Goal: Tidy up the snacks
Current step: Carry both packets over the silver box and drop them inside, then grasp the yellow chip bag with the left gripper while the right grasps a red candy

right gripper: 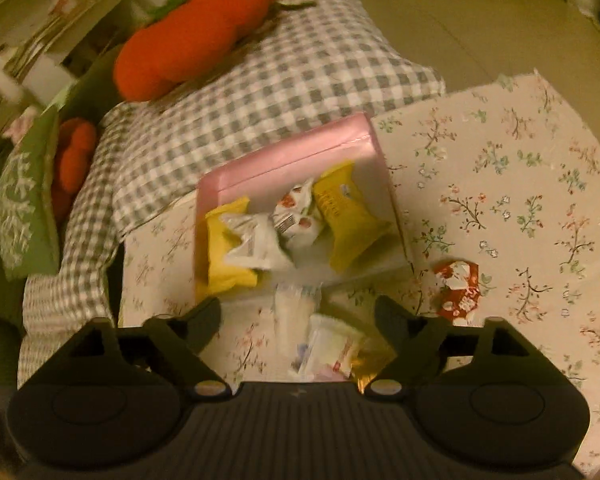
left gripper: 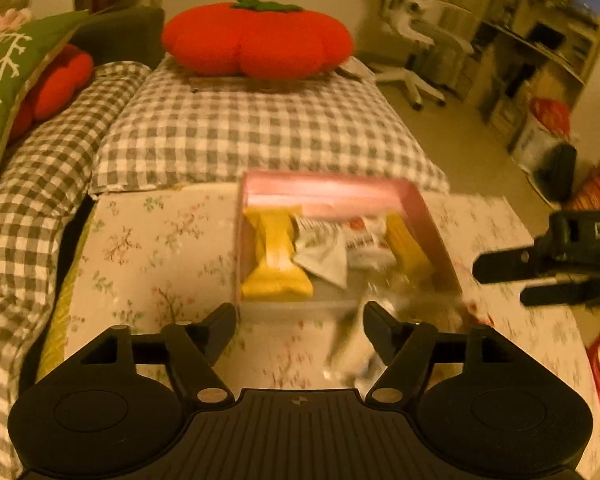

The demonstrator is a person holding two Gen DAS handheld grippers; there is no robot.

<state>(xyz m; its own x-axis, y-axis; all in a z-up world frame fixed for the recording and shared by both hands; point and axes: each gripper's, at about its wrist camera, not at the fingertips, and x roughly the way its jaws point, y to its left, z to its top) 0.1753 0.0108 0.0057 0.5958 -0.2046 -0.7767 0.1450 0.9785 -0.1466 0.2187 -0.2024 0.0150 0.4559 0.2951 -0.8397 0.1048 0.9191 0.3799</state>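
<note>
A pink box (left gripper: 324, 190) sits on the floral tablecloth (left gripper: 148, 248) and holds two yellow packets (left gripper: 276, 256), a white packet (left gripper: 324, 256) and a red-and-white one (left gripper: 366, 240). My left gripper (left gripper: 300, 320) hovers open just in front of the box. A blurred white packet (left gripper: 352, 344) is beside its right finger; I cannot tell if they touch. My right gripper (right gripper: 298, 312) is open above white packets (right gripper: 332, 348) lying on the cloth before the pink box (right gripper: 284, 152). A red packet (right gripper: 458, 288) lies to the right. The right gripper (left gripper: 500, 284) also shows at the left view's right edge.
A grey checked cushion (left gripper: 240, 132) with a big red tomato pillow (left gripper: 256, 40) lies behind the box. A green pillow (left gripper: 4, 80) is at the left. An office chair (left gripper: 416, 40) and shelves (left gripper: 540, 60) stand on the floor at the back right.
</note>
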